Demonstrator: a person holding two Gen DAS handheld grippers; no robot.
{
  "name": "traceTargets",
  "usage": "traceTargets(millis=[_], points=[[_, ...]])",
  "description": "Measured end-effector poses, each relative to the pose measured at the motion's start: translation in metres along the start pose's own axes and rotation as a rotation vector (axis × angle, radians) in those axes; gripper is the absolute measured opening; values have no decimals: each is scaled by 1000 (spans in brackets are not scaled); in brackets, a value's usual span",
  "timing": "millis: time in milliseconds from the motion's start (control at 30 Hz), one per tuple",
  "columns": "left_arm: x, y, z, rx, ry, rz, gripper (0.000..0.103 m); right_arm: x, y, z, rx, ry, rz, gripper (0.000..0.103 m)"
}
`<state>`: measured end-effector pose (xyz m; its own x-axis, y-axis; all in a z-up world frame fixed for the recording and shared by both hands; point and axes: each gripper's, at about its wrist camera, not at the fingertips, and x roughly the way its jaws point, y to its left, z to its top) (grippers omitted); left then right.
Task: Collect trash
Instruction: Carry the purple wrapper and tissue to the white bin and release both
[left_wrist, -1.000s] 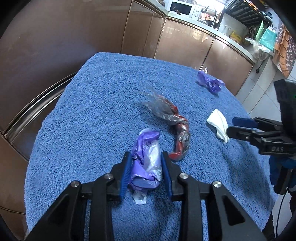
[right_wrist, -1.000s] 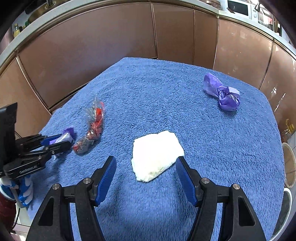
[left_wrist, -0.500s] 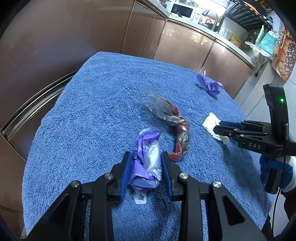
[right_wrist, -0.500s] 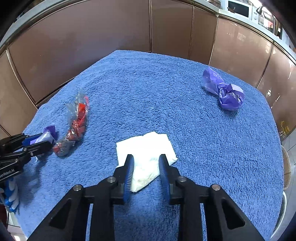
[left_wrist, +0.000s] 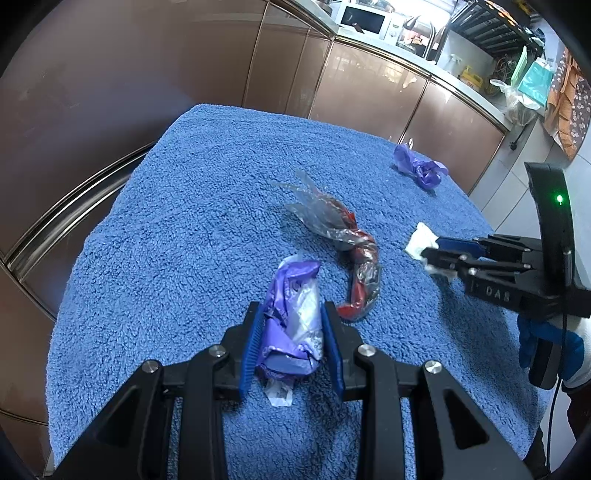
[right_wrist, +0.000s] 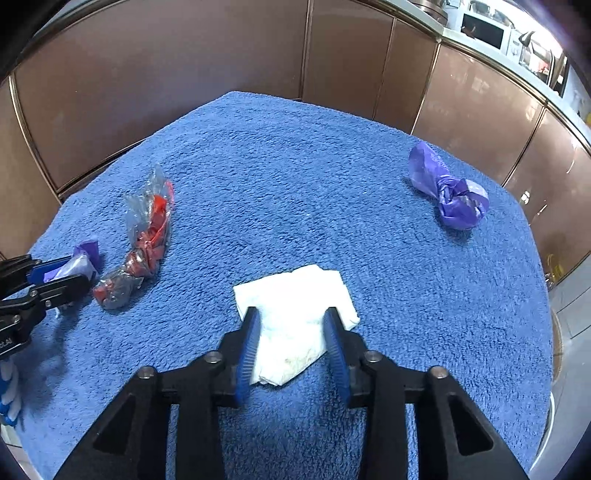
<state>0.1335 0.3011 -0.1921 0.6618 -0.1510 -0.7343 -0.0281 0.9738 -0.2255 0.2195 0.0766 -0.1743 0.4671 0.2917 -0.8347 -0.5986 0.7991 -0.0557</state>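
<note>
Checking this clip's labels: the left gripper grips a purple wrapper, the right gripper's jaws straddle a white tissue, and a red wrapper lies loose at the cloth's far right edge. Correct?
One error: the loose piece at the far right edge is a second purple wrapper, as the right wrist view shows. The red wrapper lies beside the left gripper. The right gripper is closing around the tissue.

A blue towel (right_wrist: 295, 177) covers the table, glossy brown cabinets (left_wrist: 369, 92) wrap round it, a white microwave (left_wrist: 364, 18) stands on the bright counter, and the floor (left_wrist: 509, 206) looks pale-tiled.
</note>
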Motion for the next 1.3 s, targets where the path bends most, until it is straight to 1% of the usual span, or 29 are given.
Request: traceTargets(millis=[33, 100, 133, 267, 367, 467, 567, 600, 733, 833, 933, 967, 1033, 1067, 1100, 1167, 1267, 1300], points=[[0, -1, 0, 3, 0, 5, 30, 0, -5, 0, 21, -5, 8, 17], [1, -4, 0, 8, 0, 13, 29, 0, -12, 0, 56, -13, 28, 11], [1, -5, 0, 12, 0, 19, 29, -2, -17, -1, 85, -22, 51, 10], [-1, -13, -1, 33, -1, 58, 28, -15, -33, -7, 164, -72, 131, 9], [-8, -10, 0, -1, -15, 57, 27, -40, -40, -16, 185, -122, 188, 9], [-22, -5, 1, -30, -39, 74, 27, -58, -50, -25, 196, -157, 220, 9], [-40, -6, 3, -53, -65, 75, 27, -78, -59, -37, 210, -194, 240, 9], [-46, -10, 4, -46, -74, 77, 27, -85, -58, -40, 213, -204, 243, 9], [-64, -42, 9, 5, -101, 60, 27, -113, -84, -62, 250, -259, 228, 9], [-64, -85, 18, 70, -106, 18, 27, -137, -116, -87, 301, -296, 169, 9], [-52, -138, 29, 132, -88, -72, 27, -158, -161, -120, 373, -324, 87, 9], [-43, -165, 34, 166, -76, -111, 27, -165, -179, -133, 403, -329, 47, 9], [-30, -204, 39, 211, -53, -173, 27, -171, -209, -154, 444, -328, -24, 9], [-18, -232, 43, 238, -29, -222, 27, -175, -225, -165, 470, -326, -56, 9], [-11, -251, 45, 255, -14, -249, 27, -178, -242, -179, 499, -324, -92, 9], [12, -306, 51, 309, 29, -321, 27, -179, -273, -201, 550, -311, -164, 9], [42, -374, 57, 381, 79, -397, 27, -173, -314, -228, 618, -276, -257, 9], [57, -404, 57, 409, 104, -425, 27, -170, -325, -235, 635, -265, -277, 9]])
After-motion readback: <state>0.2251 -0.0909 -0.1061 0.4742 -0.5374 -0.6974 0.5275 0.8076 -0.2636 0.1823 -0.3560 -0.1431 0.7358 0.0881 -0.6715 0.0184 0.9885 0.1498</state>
